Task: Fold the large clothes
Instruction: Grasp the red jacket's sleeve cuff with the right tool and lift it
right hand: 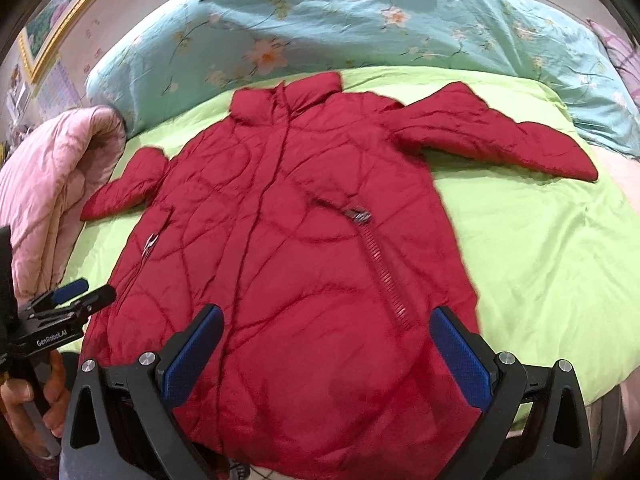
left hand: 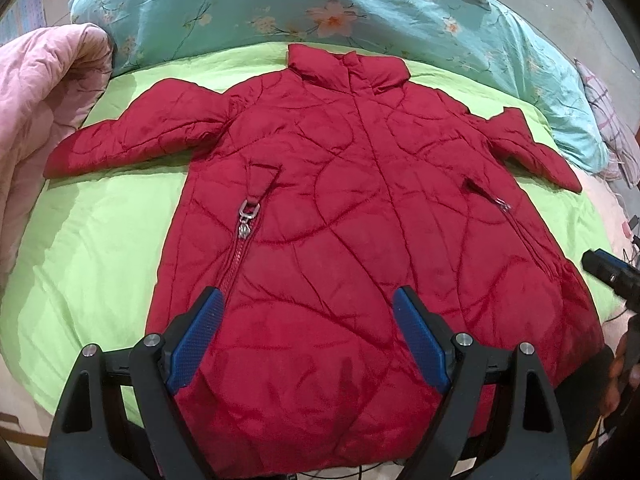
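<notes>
nearest, the left gripper [left hand: 306, 308] and right gripper [right hand: 326, 328] hang spread wide over the hem, blue dimpled pads holding nothing. below them a red quilted coat [left hand: 340, 208] lies flat, front up, sleeves out, puffy with curved stitching and metal pocket zips, on a smooth lime-green sheet [left hand: 100, 240]. beyond lie a rumpled pink quilt [left hand: 44, 92] and a teal floral duvet [left hand: 240, 4].

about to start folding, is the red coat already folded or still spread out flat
Spread flat. The red coat lies front-up on the green sheet, both sleeves out sideways and collar flat; no part is folded over.
</notes>
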Available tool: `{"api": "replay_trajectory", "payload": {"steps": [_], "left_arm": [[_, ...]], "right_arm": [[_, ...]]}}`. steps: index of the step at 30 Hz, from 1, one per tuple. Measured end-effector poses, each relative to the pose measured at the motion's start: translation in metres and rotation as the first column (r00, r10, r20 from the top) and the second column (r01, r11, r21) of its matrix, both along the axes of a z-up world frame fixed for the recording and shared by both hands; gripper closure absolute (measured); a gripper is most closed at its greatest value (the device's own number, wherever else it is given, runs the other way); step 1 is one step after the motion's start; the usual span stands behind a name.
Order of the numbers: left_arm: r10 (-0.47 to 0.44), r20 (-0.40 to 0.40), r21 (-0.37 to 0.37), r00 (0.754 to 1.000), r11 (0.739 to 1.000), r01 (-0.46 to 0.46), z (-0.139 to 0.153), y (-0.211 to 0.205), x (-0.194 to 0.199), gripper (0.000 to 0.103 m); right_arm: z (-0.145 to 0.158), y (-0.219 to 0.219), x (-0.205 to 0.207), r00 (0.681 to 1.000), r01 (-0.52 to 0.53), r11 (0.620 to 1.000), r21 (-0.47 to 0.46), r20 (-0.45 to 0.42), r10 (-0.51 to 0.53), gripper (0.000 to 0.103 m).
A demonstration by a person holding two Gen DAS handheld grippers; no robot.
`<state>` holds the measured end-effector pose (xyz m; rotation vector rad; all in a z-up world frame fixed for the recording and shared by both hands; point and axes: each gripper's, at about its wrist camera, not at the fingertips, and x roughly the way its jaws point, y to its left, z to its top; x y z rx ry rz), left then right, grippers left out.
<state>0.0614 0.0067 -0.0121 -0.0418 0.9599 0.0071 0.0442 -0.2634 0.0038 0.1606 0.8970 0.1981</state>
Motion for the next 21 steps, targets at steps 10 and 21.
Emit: {"api": "replay_trajectory", "payload": {"steps": [10, 21], "left_arm": [[0.033, 0.013, -0.022, 0.999, 0.999, -0.033, 0.001, 0.006, 0.033, 0.016], [0.039, -0.001, -0.033, 0.999, 0.999, -0.039, -0.004, 0.006, 0.064, 0.016]], "right_arm": [[-0.001, -0.094, 0.057, 0.986, 0.166, 0.984, 0.057, 0.005, -0.166, 0.000], [-0.039, -0.225, 0.131, 0.919, 0.394, 0.901, 0.183, -0.072, -0.388, 0.006]]}}
